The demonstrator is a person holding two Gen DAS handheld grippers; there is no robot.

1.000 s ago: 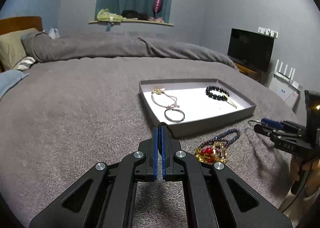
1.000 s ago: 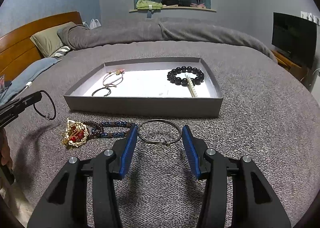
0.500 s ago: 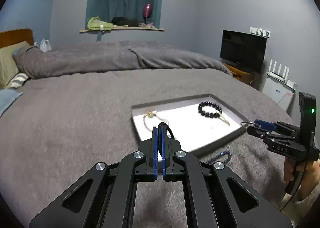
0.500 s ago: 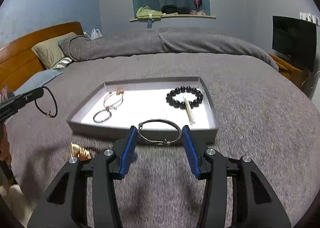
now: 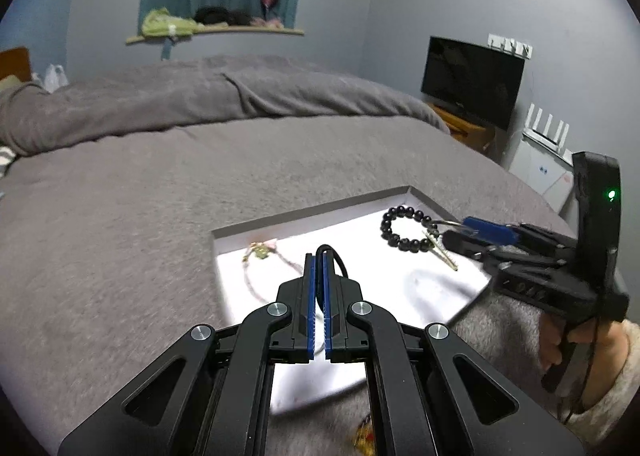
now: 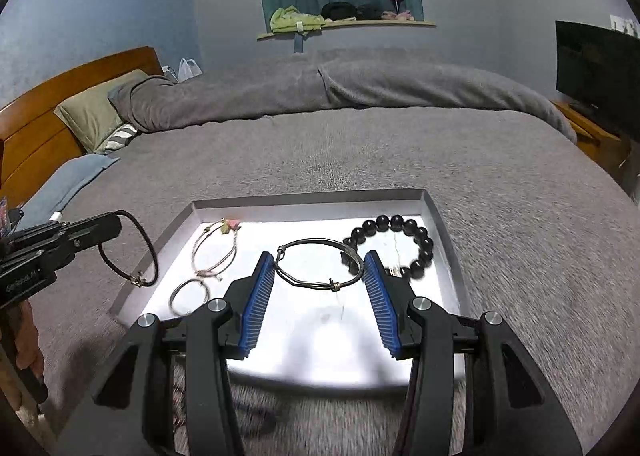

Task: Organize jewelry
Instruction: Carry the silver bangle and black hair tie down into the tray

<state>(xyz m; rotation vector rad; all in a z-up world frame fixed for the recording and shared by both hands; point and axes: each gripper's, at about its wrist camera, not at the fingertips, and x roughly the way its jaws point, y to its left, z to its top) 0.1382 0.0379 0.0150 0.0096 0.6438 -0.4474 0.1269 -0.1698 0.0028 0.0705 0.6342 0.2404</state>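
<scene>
Grey bedding (image 6: pixel 400 160) covers the bed on which a shallow grey tray (image 6: pixel 440 216) with a white floor lies, under a dim blue-grey wall and a curtained window niche.

Over that tray, the right tongs (image 6: pixel 319 280) grip a thin metal bangle (image 6: pixel 316 262) across its width, one blue pad against each side, so the ring hangs level above the white floor. The left tongs (image 5: pixel 319 256) are pinched tight on a dark cord bracelet (image 6: pixel 132 252), whose loop hangs free beyond the tips above the tray's left edge.

Inside the tray, a black bead bracelet (image 6: pixel 400 244) lies at the right with a pale tassel beside it. A thin cord bracelet with a pink and green charm (image 6: pixel 218 242) lies toward the left, and a small ring-shaped bangle (image 6: pixel 188 296) sits nearer the front wall.

On the blanket just in front of the tray, a red and gold ornament (image 5: pixel 366 436) shows partly, blurred.

A hand (image 5: pixel 576 340) in a pale sleeve holds the right tongs' handle.
</scene>
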